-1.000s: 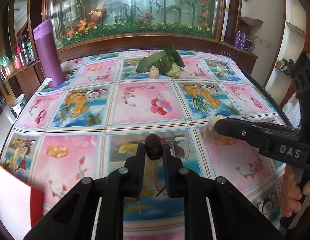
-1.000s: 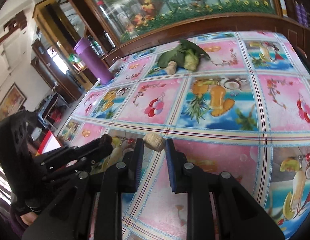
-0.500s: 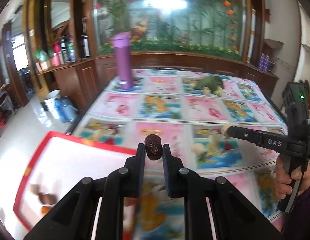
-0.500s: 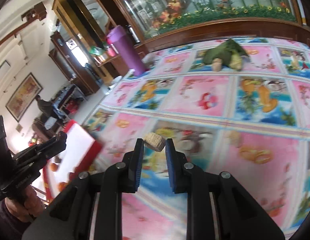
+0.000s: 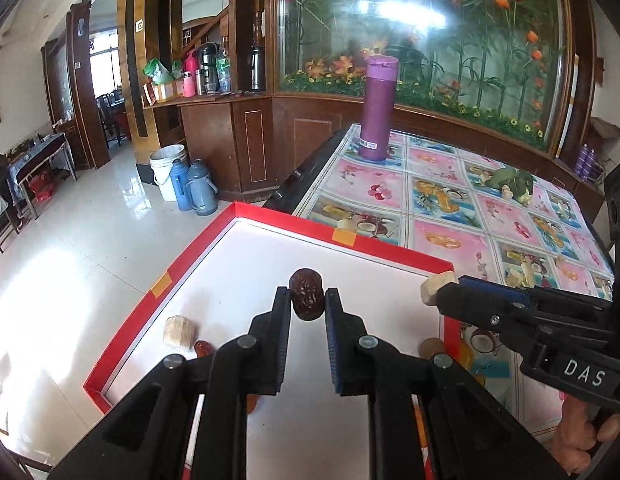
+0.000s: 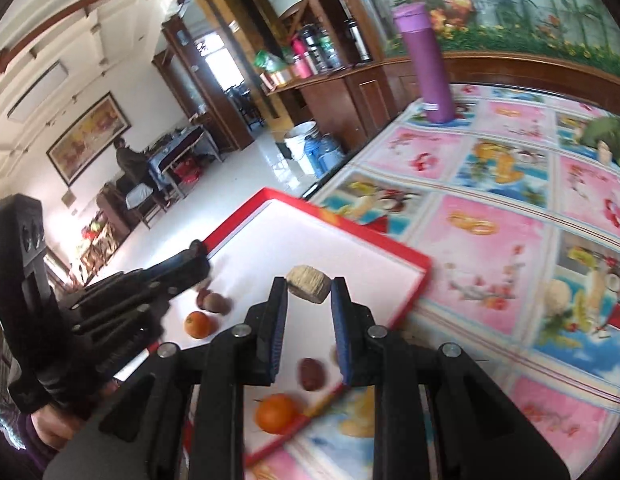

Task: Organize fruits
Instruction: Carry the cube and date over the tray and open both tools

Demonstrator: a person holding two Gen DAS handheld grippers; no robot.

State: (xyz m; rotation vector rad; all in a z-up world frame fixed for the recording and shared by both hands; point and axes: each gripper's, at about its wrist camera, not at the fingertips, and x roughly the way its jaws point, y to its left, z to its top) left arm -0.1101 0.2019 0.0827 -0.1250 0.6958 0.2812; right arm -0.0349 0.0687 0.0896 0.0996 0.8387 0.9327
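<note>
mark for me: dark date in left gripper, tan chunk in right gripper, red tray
dark date (image 5: 306, 294), left wrist view, centre of its wrinkled front face.
tan chunk (image 6: 308, 283), right wrist view, middle of its ridged side.
red tray (image 5: 342, 236), left wrist view, far red rim by the orange tape.

Tall purple flask (image 5: 377, 108) upright near the far corner of a table under a pink-and-blue fruit-print cloth (image 5: 510, 216). Behind it, a glass panel painted with bamboo and flowers (image 5: 430, 28). On the glossy white floor, a white bucket (image 5: 165, 168) beside two blue thermos jugs (image 5: 191, 190). Bottles crowded on a wooden counter (image 5: 201, 74).
</note>
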